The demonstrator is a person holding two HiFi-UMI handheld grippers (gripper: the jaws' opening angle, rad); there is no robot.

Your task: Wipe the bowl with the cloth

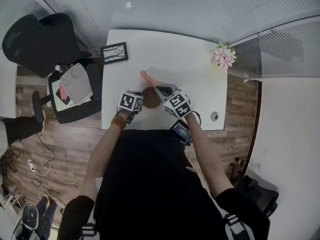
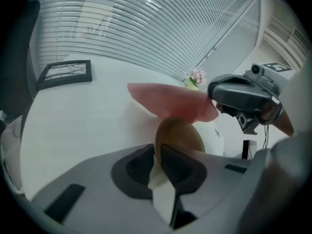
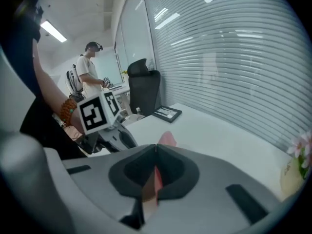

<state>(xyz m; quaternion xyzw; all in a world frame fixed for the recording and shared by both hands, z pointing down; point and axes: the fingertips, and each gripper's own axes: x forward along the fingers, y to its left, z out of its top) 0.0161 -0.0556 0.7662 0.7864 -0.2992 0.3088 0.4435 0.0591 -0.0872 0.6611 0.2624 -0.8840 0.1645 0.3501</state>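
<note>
The bowl (image 2: 181, 133), brown in colour, was located directly ahead of the left gripper (image 2: 157, 152), at the near edge of the white table (image 1: 165, 54). Its rim sat between that gripper's jaws. The jaws stood only slightly apart and were clamped on the rim, one pad on each side of the wall. Whether the bowl's base touched the table could not be determined.

The pink cloth (image 2: 170, 101) lay just beyond the bowl and over its far edge. From there it extended out above the table surface, away from the person.

The right gripper (image 3: 156, 150) was positioned on the other side of the bowl, close to the left gripper and angled downward toward the table. Its jaws were fully closed, with a thin fold of the cloth pinched between the pads. A small tip of the cloth projected past the jaw tips. In the left gripper view, the right gripper held the cloth at its right-hand end, above and just beside the bowl.
</note>
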